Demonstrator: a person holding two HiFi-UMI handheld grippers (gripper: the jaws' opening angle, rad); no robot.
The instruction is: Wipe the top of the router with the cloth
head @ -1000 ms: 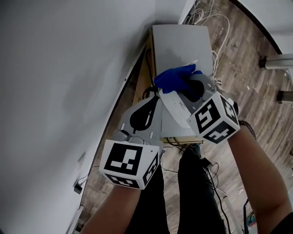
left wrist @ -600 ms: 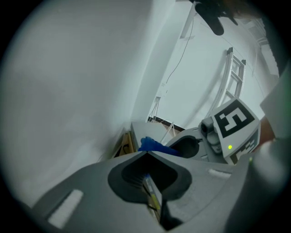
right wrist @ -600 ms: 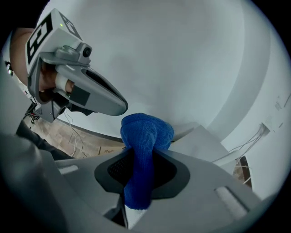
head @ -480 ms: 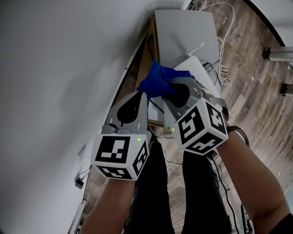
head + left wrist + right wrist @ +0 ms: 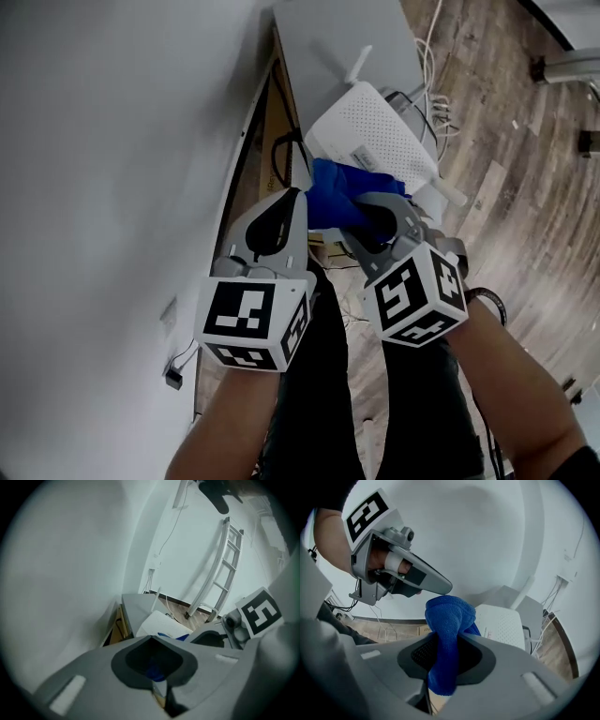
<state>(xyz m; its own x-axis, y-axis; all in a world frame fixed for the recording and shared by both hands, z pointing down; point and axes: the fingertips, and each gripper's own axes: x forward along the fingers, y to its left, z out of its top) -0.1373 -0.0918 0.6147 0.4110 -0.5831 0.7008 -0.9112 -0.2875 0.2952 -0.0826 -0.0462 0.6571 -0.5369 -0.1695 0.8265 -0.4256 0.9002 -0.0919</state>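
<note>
A white router [image 5: 370, 141] with thin antennas lies on the grey cabinet top [image 5: 328, 37]; it also shows as a white slab [image 5: 161, 623] and as a perforated white top [image 5: 501, 623]. My right gripper [image 5: 364, 212] is shut on the blue cloth [image 5: 336, 195], which bunches up out of the jaws [image 5: 449, 616] at the router's near end. Whether the cloth touches the router I cannot tell. My left gripper [image 5: 291, 202] sits just left of the cloth, jaws together with nothing in them [image 5: 153, 657].
A white wall [image 5: 112, 141] runs close along the left. Cables [image 5: 436, 56] trail off the cabinet's far right onto the wood floor [image 5: 525, 187]. The person's dark trouser legs [image 5: 328, 394] are below the grippers. A ladder [image 5: 225, 569] leans on the far wall.
The right gripper and cloth have drawn back from the router's far part to its near end, baring most of the white top. The left gripper has stayed alongside.
</note>
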